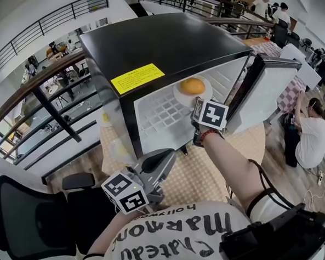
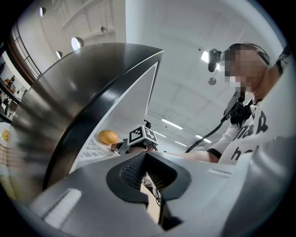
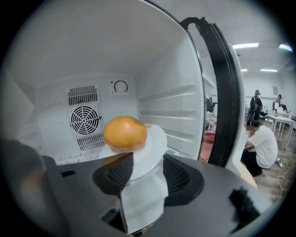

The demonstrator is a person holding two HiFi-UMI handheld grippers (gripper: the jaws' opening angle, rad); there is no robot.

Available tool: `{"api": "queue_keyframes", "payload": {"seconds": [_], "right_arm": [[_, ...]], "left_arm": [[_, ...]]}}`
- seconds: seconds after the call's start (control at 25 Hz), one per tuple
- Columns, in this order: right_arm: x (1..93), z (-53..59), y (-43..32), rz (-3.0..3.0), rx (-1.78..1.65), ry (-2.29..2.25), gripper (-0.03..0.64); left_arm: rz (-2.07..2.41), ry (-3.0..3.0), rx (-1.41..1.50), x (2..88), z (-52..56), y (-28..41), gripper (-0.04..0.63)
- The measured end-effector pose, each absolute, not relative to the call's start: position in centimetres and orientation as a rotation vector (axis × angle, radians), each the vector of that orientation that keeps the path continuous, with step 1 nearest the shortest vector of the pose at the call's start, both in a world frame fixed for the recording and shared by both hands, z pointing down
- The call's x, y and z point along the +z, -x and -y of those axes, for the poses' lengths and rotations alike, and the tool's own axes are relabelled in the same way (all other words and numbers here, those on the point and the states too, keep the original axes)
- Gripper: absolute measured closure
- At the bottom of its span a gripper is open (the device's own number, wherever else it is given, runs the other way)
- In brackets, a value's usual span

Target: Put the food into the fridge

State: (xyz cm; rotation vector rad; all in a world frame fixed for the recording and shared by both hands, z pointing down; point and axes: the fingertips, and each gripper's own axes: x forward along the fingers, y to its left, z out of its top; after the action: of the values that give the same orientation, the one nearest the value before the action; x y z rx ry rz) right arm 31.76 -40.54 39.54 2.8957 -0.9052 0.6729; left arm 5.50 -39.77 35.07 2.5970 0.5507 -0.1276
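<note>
Two claws show. The right claw (image 3: 147, 169) pinches the near rim of a white plate (image 3: 153, 139) held inside the open fridge (image 1: 163, 44). The round orange food (image 3: 125, 132) sits on the plate just beyond the jaws. A fan grille (image 3: 85, 120) lies farther ahead, and the door (image 1: 264, 93) stands open to the claw's right. The left claw (image 2: 145, 169), pressed together on nothing, hangs low before the fridge by the counter (image 1: 209, 170).

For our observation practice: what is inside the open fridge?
Inside: a white plate carrying a round golden bun, gripped by the right tool, above a white wire shelf, with a fan grille at the back. The shelf under the plate is covered.
</note>
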Motion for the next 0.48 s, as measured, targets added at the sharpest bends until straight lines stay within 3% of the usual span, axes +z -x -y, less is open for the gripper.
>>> {"api": "queue_keyframes", "payload": {"seconds": [0.48], "right_arm": [[39.17, 40.56, -31.86, 0.960, 0.591, -2.845, 0.405]], "left_arm": [[-0.558, -2.583, -0.121, 35.03, 39.56, -5.84, 0.591]]}}
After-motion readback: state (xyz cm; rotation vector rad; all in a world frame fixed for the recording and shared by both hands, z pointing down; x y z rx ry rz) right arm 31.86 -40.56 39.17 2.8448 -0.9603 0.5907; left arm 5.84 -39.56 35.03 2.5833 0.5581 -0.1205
